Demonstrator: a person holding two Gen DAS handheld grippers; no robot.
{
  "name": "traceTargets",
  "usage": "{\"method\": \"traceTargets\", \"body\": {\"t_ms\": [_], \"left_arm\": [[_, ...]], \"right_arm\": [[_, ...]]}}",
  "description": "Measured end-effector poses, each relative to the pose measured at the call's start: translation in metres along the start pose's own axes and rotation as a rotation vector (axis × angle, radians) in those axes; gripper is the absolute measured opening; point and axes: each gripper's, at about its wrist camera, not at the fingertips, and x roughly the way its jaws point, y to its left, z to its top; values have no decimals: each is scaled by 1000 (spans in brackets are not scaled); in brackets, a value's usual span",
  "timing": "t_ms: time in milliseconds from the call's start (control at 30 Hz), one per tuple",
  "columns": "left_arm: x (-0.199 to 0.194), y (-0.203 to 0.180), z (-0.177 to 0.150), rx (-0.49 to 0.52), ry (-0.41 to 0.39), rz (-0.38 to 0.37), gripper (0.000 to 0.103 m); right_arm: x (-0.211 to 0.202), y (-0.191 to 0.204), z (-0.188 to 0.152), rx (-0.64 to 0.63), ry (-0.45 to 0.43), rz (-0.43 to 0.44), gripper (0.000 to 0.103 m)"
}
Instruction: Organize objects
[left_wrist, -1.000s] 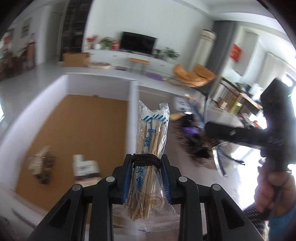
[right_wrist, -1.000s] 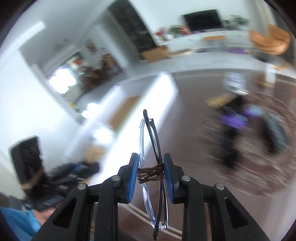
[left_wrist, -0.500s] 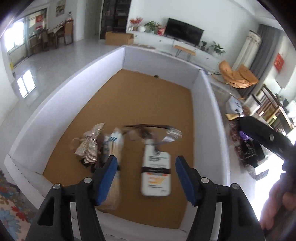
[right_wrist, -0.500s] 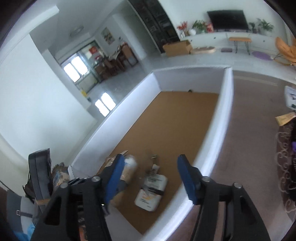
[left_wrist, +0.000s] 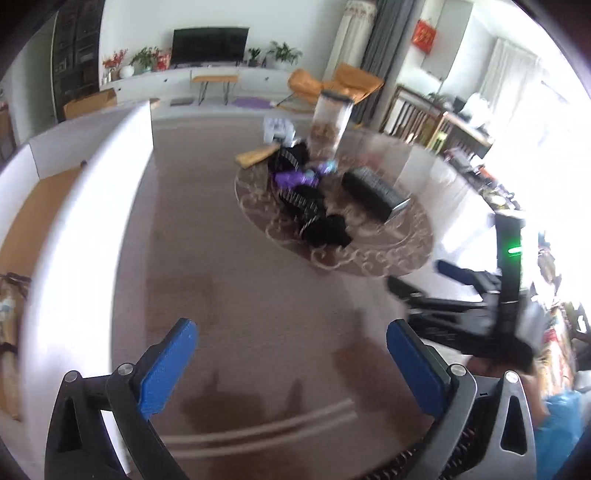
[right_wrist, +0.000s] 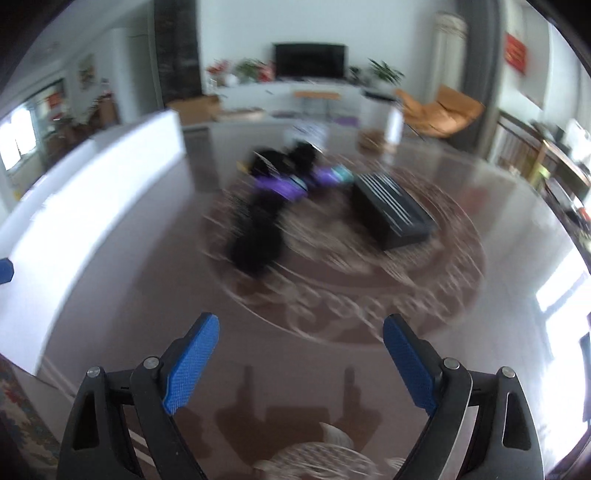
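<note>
Objects waiting on the round rug

Black, purple and striped objects (left_wrist: 310, 199) are lying on the round patterned rug (left_wrist: 388, 254). Left gripper (left_wrist: 291, 354) and right gripper (right_wrist: 301, 354) are hanging near the rug, blue fingers just opening wide, holding nothing.

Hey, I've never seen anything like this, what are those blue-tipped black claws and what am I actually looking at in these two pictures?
No robot here: a person holds a two-finger gripper in each hand, each with a wide-angle camera looking along its fingers. One picture is from the left gripper, the other from the right gripper. Both have just been opening and hold nothing. Ahead, on a patterned round mat, lies a heap of black and purple items beside a black box. At left stands a white-walled bin. The left view also catches the right gripper, blurred.
</note>
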Motion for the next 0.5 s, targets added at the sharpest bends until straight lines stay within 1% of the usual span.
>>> {"method": "traceTargets", "body": {"t_ms": [100,200,233,300,333,367,400,433,500], "left_arm": [[46,-3,3,-29,42,38,103],[65,-11,0,-1,51,65,103],[68,-14,1,12,51,78,103],[77,-24,10,44,44,107,103],[83,-27,15,59,43,116,103],[88,-32,16,71,45,122,103],[96,-36,21,82,53,131,103],[102,-36,24,86,61,138,103],[112,-35,28,84,72,164,103]], "right_arm": [[10,-22,-8,20,40,-42,91],[24,-34,-11,21,60,-57,91],[28,-39,-11,32,58,-44,92],[26,-47,-13,68,48,-30,96],[24,-50,-13,84,46,-39,96],[25,-51,-11,94,44,-38,97],[26,-50,-9,91,49,-34,101],[29,-48,-9,78,64,-32,103],[25,-46,-11,71,64,-38,103]]}}
